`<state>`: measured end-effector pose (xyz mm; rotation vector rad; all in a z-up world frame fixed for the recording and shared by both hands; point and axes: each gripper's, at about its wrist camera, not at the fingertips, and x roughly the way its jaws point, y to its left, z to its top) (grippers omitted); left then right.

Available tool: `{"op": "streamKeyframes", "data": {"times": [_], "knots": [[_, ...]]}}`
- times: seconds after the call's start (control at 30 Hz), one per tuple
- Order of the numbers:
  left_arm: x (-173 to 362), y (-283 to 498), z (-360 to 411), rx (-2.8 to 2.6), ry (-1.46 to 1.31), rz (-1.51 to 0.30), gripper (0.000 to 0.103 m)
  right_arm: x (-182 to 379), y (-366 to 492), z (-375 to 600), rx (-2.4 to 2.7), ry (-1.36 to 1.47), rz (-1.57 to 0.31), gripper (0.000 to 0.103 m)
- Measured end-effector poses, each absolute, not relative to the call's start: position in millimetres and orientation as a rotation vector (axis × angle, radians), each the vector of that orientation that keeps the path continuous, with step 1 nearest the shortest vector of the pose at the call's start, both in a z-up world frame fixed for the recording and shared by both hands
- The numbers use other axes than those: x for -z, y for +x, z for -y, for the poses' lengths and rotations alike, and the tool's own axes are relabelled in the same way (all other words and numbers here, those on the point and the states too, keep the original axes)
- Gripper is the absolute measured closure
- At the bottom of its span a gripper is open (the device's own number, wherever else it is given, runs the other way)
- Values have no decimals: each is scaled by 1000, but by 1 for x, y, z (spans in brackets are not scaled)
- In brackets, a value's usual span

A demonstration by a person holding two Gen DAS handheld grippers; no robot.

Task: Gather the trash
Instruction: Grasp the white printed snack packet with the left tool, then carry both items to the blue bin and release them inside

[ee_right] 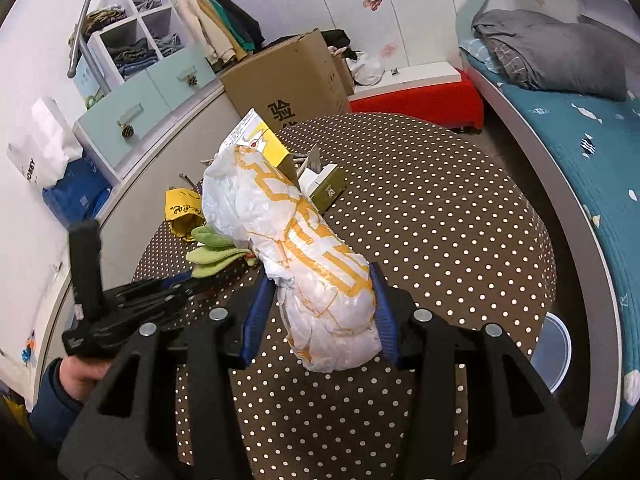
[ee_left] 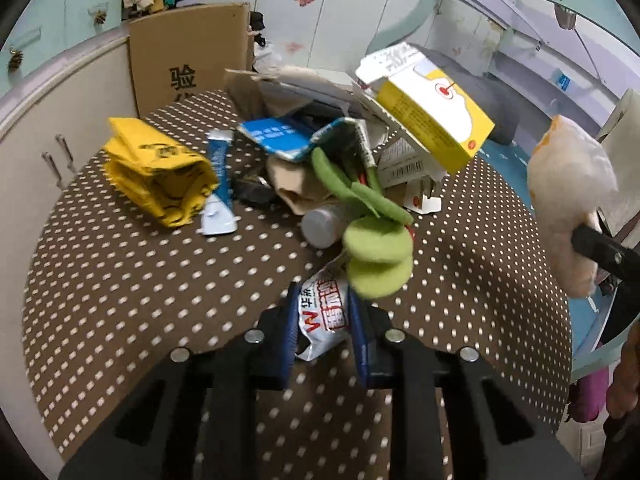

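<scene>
Left tool (ee_left: pixel 324 320) clamped on a white snack wrapper (ee_left: pixel 322 316) lying on the dotted bench (ee_left: pixel 160 280) just short of the trash pile (ee_left: pixel 320 152); right tool (ee_right: pixel 324 312) grips a white-and-orange plastic bag (ee_right: pixel 304 248), raised off the bench.

My left gripper (ee_left: pixel 323 322) has ribbed blue rubbery pads and a matt black plastic frame, pinching a glossy, crinkled foil-like sachet (ee_left: pixel 323 312). The tablecloth (ee_left: pixel 160 280) is matt woven cloth, brown with white dots. My right gripper (ee_right: pixel 325 312) squeezes a thin, wrinkled plastic bag (ee_right: pixel 296 248), faintly shiny. The green pieces (ee_left: pixel 376 256) look like soft felt; the yellow box (ee_left: pixel 436 120) is smooth printed card.
</scene>
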<state>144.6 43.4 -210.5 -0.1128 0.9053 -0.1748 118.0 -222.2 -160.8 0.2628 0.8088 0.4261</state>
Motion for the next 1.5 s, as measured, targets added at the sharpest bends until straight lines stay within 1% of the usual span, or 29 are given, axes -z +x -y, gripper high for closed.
{"op": "streamKeyframes", "data": {"times": [0.23,0.5,0.73,0.87,1.17,1.5], "knots": [[173,116,-47,150,-133,-807,80,146,111,229,-412,284,-758,57],[130,105,-16,201,-131,-702,80,127,100,262,-342,334,-685,57],[106,122,46,335,-99,-653,80,118,92,322,-213,424,-615,57],[104,128,93,432,-69,-647,80,124,86,370,-103,491,-601,57],[118,149,207,613,-14,-694,80,159,72,466,114,606,-615,57],[171,185,323,701,41,-855,80,228,81,530,229,738,-714,57]]}}
